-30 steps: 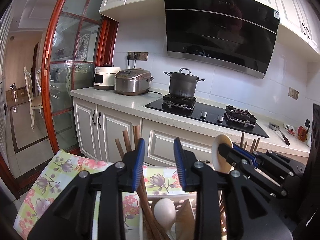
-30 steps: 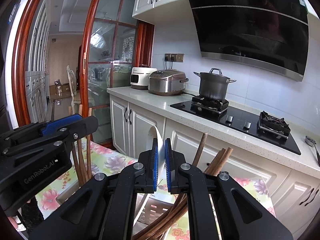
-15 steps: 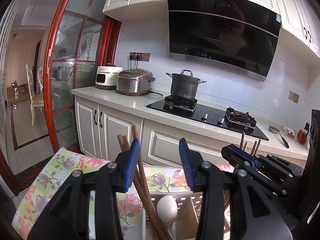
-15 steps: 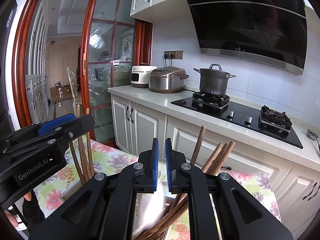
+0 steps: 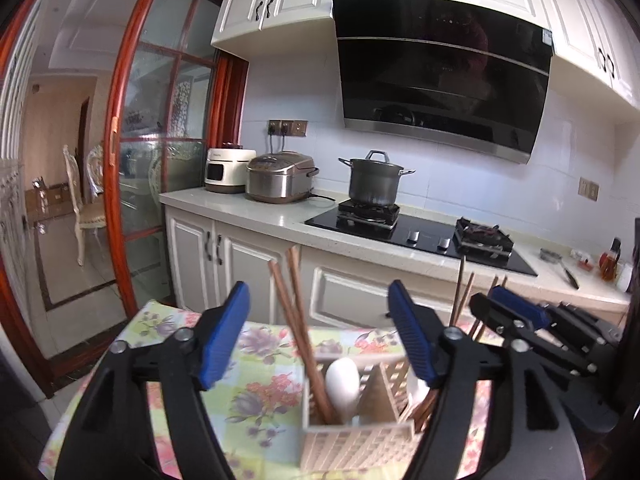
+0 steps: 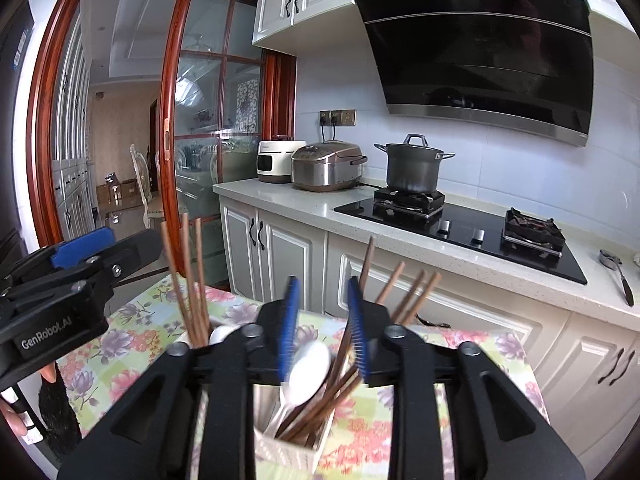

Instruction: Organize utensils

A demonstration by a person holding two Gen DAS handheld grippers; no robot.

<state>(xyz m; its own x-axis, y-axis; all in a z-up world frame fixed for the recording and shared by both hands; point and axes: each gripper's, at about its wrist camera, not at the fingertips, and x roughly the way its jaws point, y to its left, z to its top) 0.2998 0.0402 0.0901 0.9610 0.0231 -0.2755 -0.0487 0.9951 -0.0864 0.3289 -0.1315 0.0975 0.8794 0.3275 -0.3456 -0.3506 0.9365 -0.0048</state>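
A beige latticed utensil holder (image 5: 356, 440) stands on the floral tablecloth (image 5: 256, 364). Its left compartment holds brown chopsticks (image 5: 296, 320) and a white spoon (image 5: 342, 380). My left gripper (image 5: 318, 332) hovers above and just short of the holder, its jaws opening wide with nothing pressed between them. In the right wrist view my right gripper (image 6: 323, 328) is above the right compartment and its jaws are opening. A second white spoon (image 6: 310, 372) rests loose below its pads among more chopsticks (image 6: 332, 396). Each gripper shows in the other's view: the right gripper (image 5: 516, 312), the left gripper (image 6: 80, 256).
Behind the small table runs a white kitchen counter (image 5: 248, 216) with a black hob (image 5: 420, 236), a steel pot (image 5: 374, 178) and two cookers (image 5: 280, 178). A red-framed glass door (image 5: 160, 168) is at the left. A person's hand (image 6: 12, 420) holds the left gripper.
Both grippers have opened and drawn back from the holder. The white spoon that the right gripper held is let go and now rests in the right compartment.
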